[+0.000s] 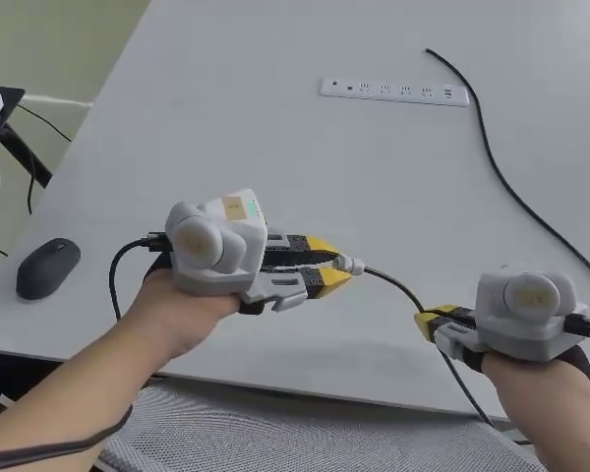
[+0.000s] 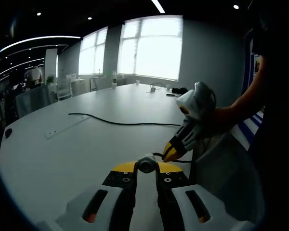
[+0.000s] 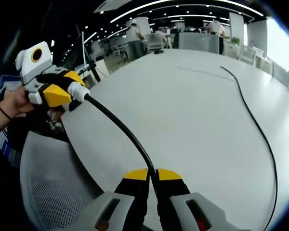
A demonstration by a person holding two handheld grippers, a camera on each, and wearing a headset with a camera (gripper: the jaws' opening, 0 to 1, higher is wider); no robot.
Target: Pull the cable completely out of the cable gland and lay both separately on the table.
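A small white cable gland sits between the yellow tips of my left gripper, which is shut on it; in the left gripper view the cable gland pokes up between the jaws. A black cable runs out of the gland toward my right gripper, shut on the cable near the table's front edge. In the right gripper view the cable leads from my closed jaws up to the gland held by the left gripper. Both grippers hover just above the white table.
A white power strip lies at the far side, with its black cord curving down the right of the table. A dark computer mouse rests at the left edge. A grey mesh chair is below the front edge.
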